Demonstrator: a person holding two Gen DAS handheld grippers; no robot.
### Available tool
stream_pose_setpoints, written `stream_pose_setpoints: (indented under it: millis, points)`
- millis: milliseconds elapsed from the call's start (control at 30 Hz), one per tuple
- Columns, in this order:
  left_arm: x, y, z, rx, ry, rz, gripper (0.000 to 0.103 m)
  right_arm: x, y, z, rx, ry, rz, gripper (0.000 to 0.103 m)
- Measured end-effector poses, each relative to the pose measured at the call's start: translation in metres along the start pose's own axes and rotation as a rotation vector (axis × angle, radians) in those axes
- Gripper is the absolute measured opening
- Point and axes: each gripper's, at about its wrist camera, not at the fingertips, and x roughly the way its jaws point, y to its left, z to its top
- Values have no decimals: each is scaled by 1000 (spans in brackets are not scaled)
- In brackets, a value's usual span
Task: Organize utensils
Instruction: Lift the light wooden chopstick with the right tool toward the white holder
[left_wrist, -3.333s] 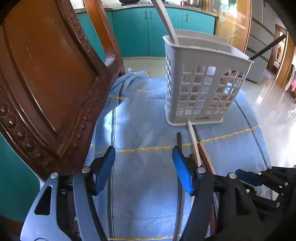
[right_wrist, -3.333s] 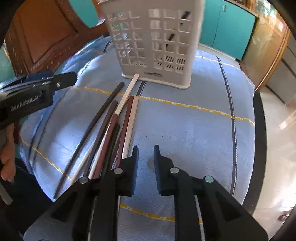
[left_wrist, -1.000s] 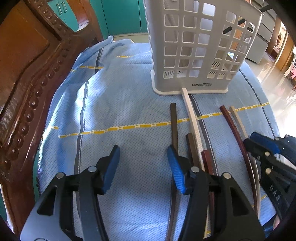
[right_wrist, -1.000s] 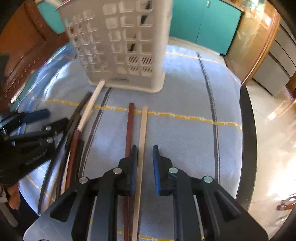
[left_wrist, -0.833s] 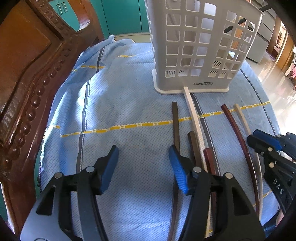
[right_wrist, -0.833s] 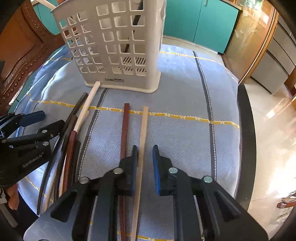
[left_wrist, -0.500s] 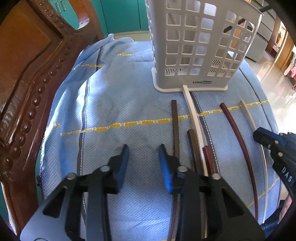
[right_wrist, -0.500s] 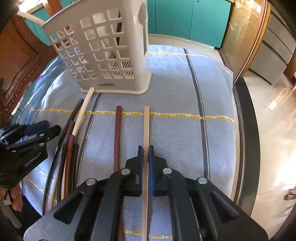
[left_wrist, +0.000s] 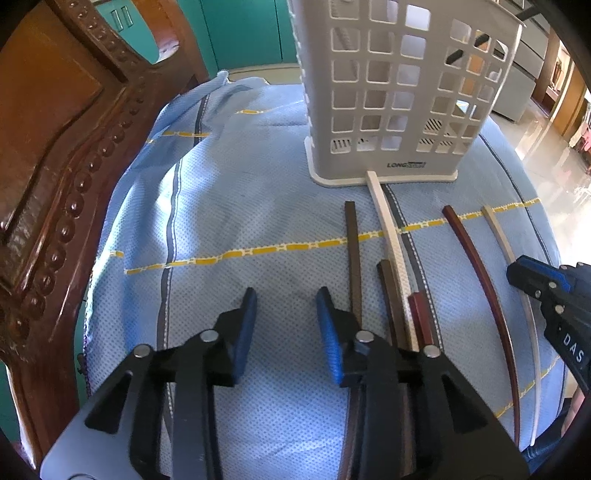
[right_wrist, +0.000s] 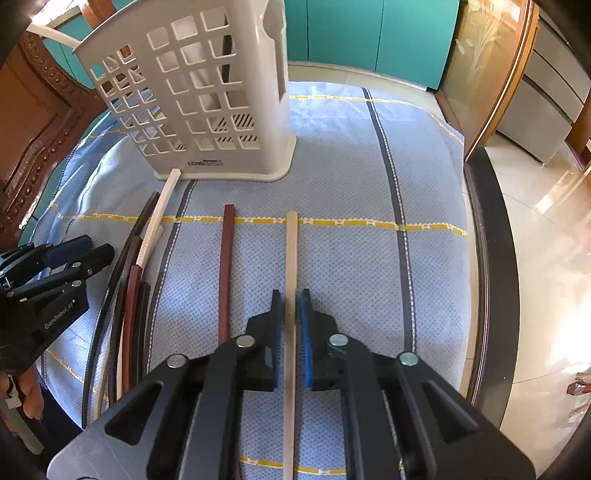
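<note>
A white slotted utensil basket (left_wrist: 399, 96) (right_wrist: 199, 96) stands upright on the blue cloth, with sticks inside it. My right gripper (right_wrist: 291, 306) is shut on a beige chopstick (right_wrist: 291, 254) that lies along the cloth; it also shows in the left wrist view (left_wrist: 517, 273). A reddish-brown chopstick (right_wrist: 226, 266) lies just left of it. Several dark, red and white chopsticks (left_wrist: 391, 273) (right_wrist: 136, 280) lie bundled right of my left gripper (left_wrist: 286, 314), which is open and empty above bare cloth.
A carved wooden chair back (left_wrist: 55, 155) rises at the left. The blue tablecloth (right_wrist: 369, 177) covers the table, whose dark edge (right_wrist: 487, 258) runs down the right. Teal cabinets (right_wrist: 369, 29) stand behind.
My right gripper closed on the beige chopstick. My left gripper's jaws narrowed half a second ago and have widened again. Both grippers moved closer to the basket.
</note>
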Motion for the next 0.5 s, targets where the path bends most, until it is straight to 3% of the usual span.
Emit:
stream_pose_setpoints:
  millis: [133, 400, 467, 500]
  points:
    - [2, 2, 3, -2, -4, 3, 41, 1, 5, -1, -21, -8, -7, 21]
    - [6, 3, 8, -5, -13, 17, 47, 3, 12, 2, -40, -23, -26, 22]
    - [6, 2, 8, -2, -15, 21, 47, 2, 11, 1, -42, -26, -26, 18]
    - [6, 1, 8, 1, -17, 24, 47, 1, 11, 0, -42, -26, -24, 9]
